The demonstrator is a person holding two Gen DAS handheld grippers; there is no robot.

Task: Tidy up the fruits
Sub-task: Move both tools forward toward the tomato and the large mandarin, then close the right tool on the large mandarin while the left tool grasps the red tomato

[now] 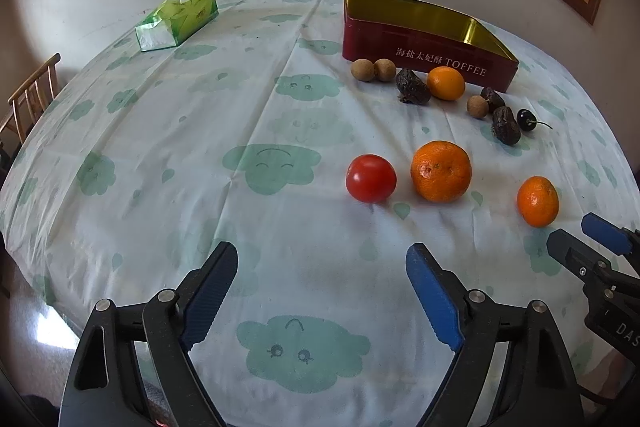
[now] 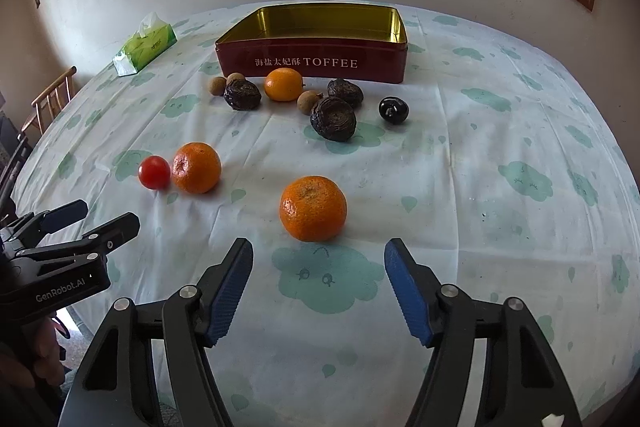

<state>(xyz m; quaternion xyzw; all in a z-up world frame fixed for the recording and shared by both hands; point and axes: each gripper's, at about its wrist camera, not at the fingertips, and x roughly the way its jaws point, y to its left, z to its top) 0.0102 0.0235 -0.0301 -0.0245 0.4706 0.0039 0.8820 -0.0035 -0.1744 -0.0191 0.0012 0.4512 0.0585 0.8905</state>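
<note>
Your right gripper [image 2: 319, 281] hovered with jaws apart and empty, the near mandarin [image 2: 313, 208] just beyond its tips; your left gripper [image 1: 322, 277], also empty, stood farther off, the toffee tin [image 2: 312, 57] beyond

- The left gripper [image 1: 322, 267] is built of black plastic arms, with a blue ribbed pad lining the inner face of each finger.
- Round silver screw heads are seen at the pivots, two on each side.
- The right gripper [image 2: 319, 263] is made the same way: black angular arms with triangular cut-outs, blue serrated pads [image 2: 408, 291], silver pivot screws.
- White lettering "GenRobot.AI" is printed on the black side of the left gripper in the right wrist view.
- Part of a hand [image 2: 38, 359] is seen at that view's lower left edge; no sleeve can be made out.
</note>
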